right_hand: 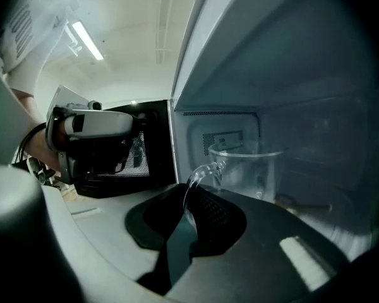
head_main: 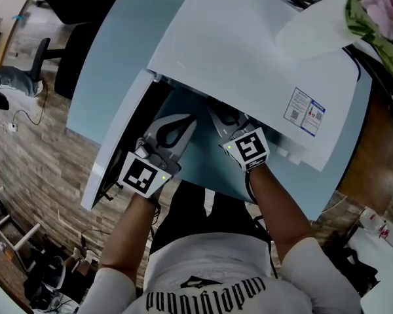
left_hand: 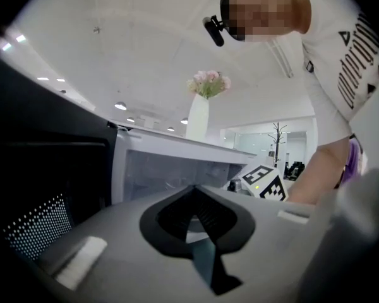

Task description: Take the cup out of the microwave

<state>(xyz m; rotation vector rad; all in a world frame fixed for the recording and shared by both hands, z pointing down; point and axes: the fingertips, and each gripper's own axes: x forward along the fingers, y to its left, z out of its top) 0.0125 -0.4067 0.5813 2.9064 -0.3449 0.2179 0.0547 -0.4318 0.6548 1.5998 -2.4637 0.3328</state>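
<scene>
Holding one clear cup [right_hand: 246, 169] by its handle [right_hand: 199, 172], the right gripper [right_hand: 188, 201] reaches into the microwave [head_main: 249, 57], its jaws drawn nearly together with the thin curved loop pinched between the dark ribbed pads. Location of item: upright on the cavity floor, inside the oven, near the vented wall [right_hand: 227, 141] on the door side. Material: transparent, glass or hard plastic, I cannot tell which; straight-sided, wide-mouthed, smooth and glossy, with no liquid showing in it. Handling, as I judge it: stiff, fairly light if empty, slippery under the pads and breakable if knocked. The handle is the only narrow part fit for these jaws, and a hold close to its upper root should stop the body from swinging down. The weight hangs to one side of the grip, so a level, slow draw past the front edge looks wise. Left gripper [left_hand: 192, 191]: outside the opening beside the open door [head_main: 111, 162], jaws together, nothing between them. Surroundings: oven casing white, smooth, hard-cornered; door lining black with a dotted mesh panel; cavity walls pale and matt; a white vase [head_main: 314, 25] with pink flowers stands on top
</scene>
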